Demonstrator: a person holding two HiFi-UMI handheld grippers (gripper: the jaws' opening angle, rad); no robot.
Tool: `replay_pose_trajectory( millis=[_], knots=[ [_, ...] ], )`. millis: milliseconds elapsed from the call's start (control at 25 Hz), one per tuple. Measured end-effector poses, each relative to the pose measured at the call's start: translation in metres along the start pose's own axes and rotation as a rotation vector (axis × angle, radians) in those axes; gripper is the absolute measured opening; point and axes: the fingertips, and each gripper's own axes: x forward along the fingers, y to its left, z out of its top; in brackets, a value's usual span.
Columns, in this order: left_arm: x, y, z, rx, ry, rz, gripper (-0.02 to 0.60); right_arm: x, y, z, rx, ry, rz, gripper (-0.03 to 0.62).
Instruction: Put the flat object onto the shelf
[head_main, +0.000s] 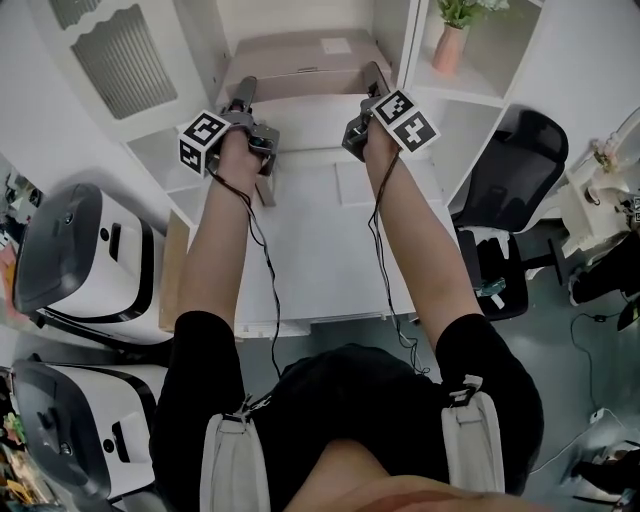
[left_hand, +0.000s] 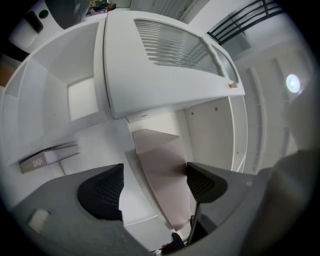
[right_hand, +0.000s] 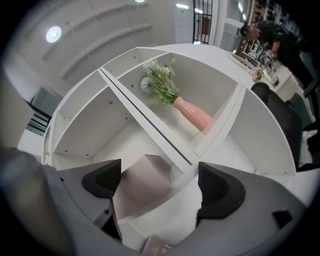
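The flat object is a pale pinkish-beige flat box (head_main: 300, 68) that lies on the middle shelf of the white shelving unit (head_main: 300, 130). My left gripper (head_main: 250, 115) is at the box's left end and my right gripper (head_main: 368, 105) at its right end. In the left gripper view the jaws (left_hand: 154, 187) stand wide open with the box (left_hand: 165, 175) seen between them. The left pad is well clear of it and the right pad is at its edge. In the right gripper view the jaws (right_hand: 161, 186) are also wide open, the box (right_hand: 142, 185) resting beyond them on the shelf board.
A pink vase with greenery (head_main: 448, 45) stands in the right compartment (right_hand: 192, 114). A flat grey box (left_hand: 47, 157) lies in the left compartment under a louvered panel (left_hand: 175, 47). A white table (head_main: 310, 250) is below the shelf, a black chair (head_main: 515, 170) at right, white machines (head_main: 80, 250) at left.
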Motion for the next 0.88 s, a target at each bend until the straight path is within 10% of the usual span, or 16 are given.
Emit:
replay_pose_trajectory(
  millis=[400,600,800,880],
  knots=[
    [-0.021,0.004,0.007,0.002,-0.047,0.026,0.385,-0.008,0.003,0.0,-0.01,0.03,0.025,0.479],
    [-0.061,-0.014,-0.005,0.403,-0.015,0.033,0.385,-0.048,0.024,-0.018,-0.276,0.009,0.213,0.455],
    [-0.097,-0.02,-0.028,0.819,0.051,0.083,0.357,-0.103,0.05,-0.063,-0.737,-0.022,0.302,0.1],
    [-0.115,-0.018,-0.035,0.941,0.052,0.122,0.143,-0.122,0.056,-0.071,-0.775,-0.033,0.33,0.02]
  ],
)
